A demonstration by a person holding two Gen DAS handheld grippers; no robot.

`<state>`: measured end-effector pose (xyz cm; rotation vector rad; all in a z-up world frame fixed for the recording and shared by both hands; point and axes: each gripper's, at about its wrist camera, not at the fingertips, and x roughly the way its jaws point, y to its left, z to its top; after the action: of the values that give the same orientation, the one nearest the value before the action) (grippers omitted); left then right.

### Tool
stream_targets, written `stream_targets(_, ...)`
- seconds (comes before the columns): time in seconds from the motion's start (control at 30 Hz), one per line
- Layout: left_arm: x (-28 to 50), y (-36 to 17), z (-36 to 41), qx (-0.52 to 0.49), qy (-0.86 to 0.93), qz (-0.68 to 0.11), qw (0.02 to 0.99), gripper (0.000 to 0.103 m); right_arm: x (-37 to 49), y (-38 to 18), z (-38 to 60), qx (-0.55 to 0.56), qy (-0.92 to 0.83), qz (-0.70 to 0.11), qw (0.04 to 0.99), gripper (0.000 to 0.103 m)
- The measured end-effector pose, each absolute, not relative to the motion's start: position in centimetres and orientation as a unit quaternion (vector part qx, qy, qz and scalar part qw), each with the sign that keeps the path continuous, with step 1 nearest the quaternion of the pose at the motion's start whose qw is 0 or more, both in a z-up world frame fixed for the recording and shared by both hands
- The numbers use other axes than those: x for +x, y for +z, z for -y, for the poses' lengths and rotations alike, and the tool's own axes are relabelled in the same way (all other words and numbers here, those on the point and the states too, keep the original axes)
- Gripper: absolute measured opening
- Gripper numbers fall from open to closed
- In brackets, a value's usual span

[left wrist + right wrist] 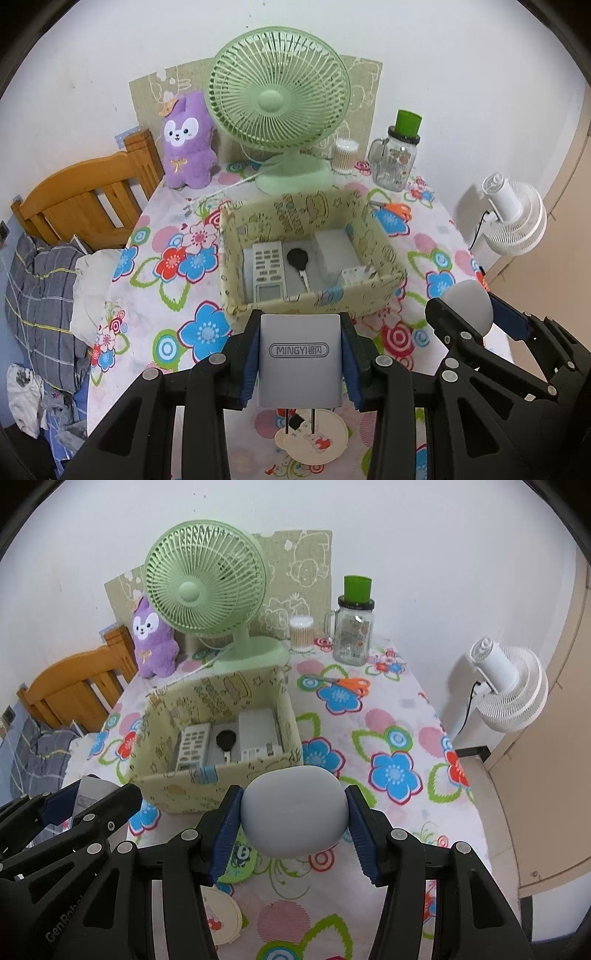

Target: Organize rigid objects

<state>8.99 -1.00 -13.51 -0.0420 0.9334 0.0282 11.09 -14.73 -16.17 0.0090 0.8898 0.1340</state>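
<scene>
1. Step in hand, as I judge it: carrying two loads toward the fabric box (314,295). My left gripper (300,363) is clamped on the grey charger (298,360), pads against both its sides, prongs hanging below. My right gripper (293,814) is clamped on the pale rounded case (294,810), one pad at each end.
2. Both loads sit in the air just short of the box's near wall, above the floral tablecloth (391,775), the charger left of the case.
3. Already in the box: remote (269,267) at left, black-headed key (298,260) in the middle, white block (336,251) at right, small white plug (352,275) in the near right corner.
4. Next move, my guess: clear the near wall, then lower over bare floor. Free floor is scarce; the middle strip looks best.
5. Edges: the box walls look soft and may fold if bumped. The green fan (277,92) stands just behind the box, the scissors (343,685) beyond its right wall, the table edge well right.
</scene>
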Motion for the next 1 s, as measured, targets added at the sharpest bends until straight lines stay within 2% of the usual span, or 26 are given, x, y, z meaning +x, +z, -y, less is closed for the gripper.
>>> stream_targets(0.6, 11.3, -10.9, 1.3, -0.031, 0.031, -0.433, 0.900, 0.039, 14.1, -13.6, 15.1, 0.004, 0.068, -0.426, 0.902, 0.058)
stream_targets(1.0, 13.5, -11.4, 1.1, -0.041, 0.034, -0.432, 0.900, 0.039, 16.7, -13.9, 14.7, -0.008, 0.070, -0.433, 0.899, 0.058)
